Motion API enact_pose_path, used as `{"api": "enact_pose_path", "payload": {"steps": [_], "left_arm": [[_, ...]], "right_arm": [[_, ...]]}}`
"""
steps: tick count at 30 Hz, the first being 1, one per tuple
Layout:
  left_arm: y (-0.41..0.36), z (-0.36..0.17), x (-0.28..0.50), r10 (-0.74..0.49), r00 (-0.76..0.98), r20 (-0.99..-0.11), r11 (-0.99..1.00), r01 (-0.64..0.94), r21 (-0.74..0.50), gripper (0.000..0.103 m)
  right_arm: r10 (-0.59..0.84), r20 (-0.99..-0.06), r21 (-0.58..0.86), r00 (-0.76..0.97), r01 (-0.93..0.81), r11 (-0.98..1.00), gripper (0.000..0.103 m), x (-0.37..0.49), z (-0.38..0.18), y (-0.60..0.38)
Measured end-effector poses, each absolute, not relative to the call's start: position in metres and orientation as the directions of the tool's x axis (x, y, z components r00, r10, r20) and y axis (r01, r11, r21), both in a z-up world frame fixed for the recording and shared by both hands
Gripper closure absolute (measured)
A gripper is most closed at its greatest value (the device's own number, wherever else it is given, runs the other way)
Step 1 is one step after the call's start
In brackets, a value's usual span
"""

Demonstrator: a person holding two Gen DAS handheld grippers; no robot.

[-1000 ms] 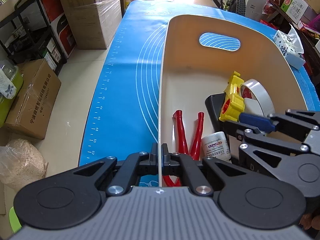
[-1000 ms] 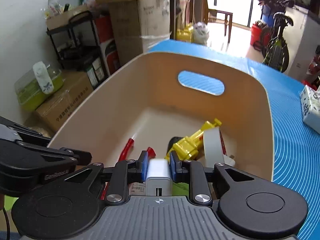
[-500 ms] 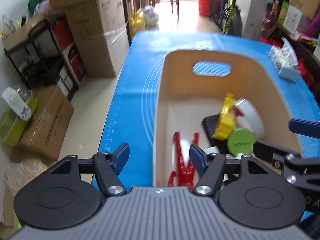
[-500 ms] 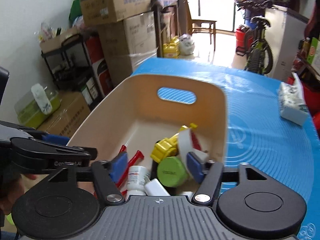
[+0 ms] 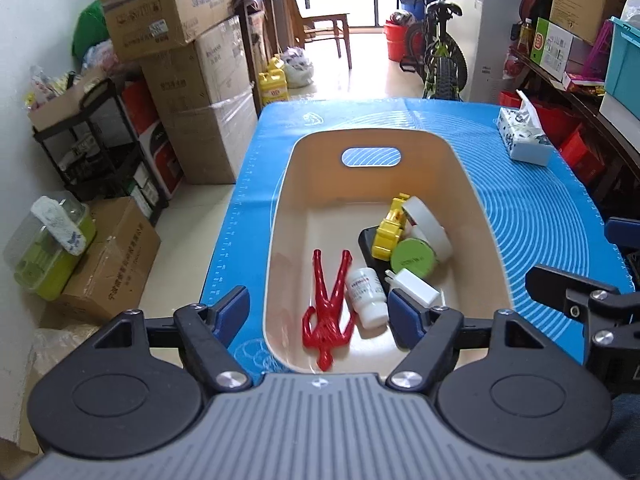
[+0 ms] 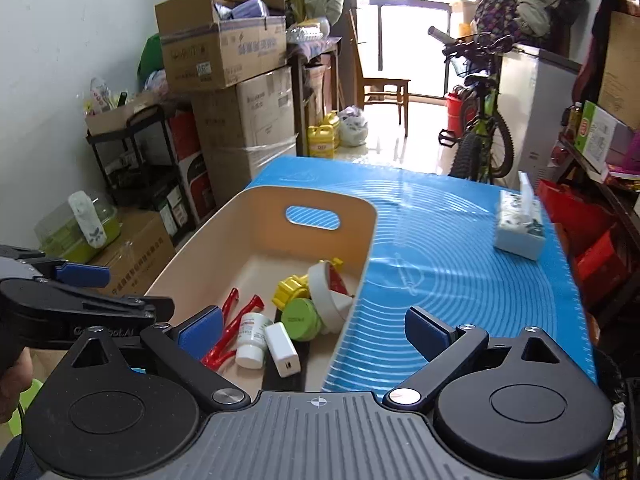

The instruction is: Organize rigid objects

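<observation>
A beige bin (image 5: 476, 208) (image 6: 240, 216) with a handle slot stands on the blue mat (image 5: 532, 216) (image 6: 448, 248). Inside lie a red figure (image 5: 330, 308) (image 6: 232, 320), a white pill bottle (image 5: 366, 296) (image 6: 251, 340), a white charger (image 5: 414, 286) (image 6: 282, 350), a green lid (image 5: 413, 258) (image 6: 302, 320), a yellow toy (image 5: 390, 230) (image 6: 290, 288), a tape roll (image 5: 430, 222) (image 6: 324, 292) and a black block (image 5: 368, 240). My left gripper (image 5: 320, 314) is open and empty above the bin's near end. My right gripper (image 6: 312, 326) is open and empty over the bin's right wall.
A tissue box (image 5: 522, 140) (image 6: 520, 224) sits at the mat's far right. Stacked cardboard boxes (image 5: 200, 92) (image 6: 240, 96) and a black shelf (image 5: 96, 140) line the left floor. A bicycle (image 5: 440, 52) (image 6: 480, 132) stands beyond the table.
My left gripper let go of the bin's rim and opened. My right gripper opened and dropped the white charger into the bin. Both grippers pulled back and up.
</observation>
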State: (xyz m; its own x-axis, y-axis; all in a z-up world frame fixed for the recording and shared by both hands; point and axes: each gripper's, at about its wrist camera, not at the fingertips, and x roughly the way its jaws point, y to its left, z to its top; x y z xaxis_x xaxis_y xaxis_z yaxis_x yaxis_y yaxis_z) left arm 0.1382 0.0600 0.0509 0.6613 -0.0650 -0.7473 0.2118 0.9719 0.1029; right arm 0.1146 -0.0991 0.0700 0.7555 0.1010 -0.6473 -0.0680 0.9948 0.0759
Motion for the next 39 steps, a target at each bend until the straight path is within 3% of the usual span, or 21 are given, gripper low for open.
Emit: {"api": "enact_pose_path", "payload": {"steps": [22,39], "left_arm": [[0.012,0.043,0.029,-0.108,0.693,-0.713,0.963,0.252,0.098,0.022],[0.018,0.01,0.004,-0.096,0.685,-0.722,0.968,0.232,0.092,0.022]], "right_arm": [[0.041,-0.634,0.081,0.772,0.013,0.997,0.005,-0.009,0.048,-0.161],[0.034,-0.625,0.05,0.78,-0.004,0.999,0.005,-0.046,0.014,-0.166]]}}
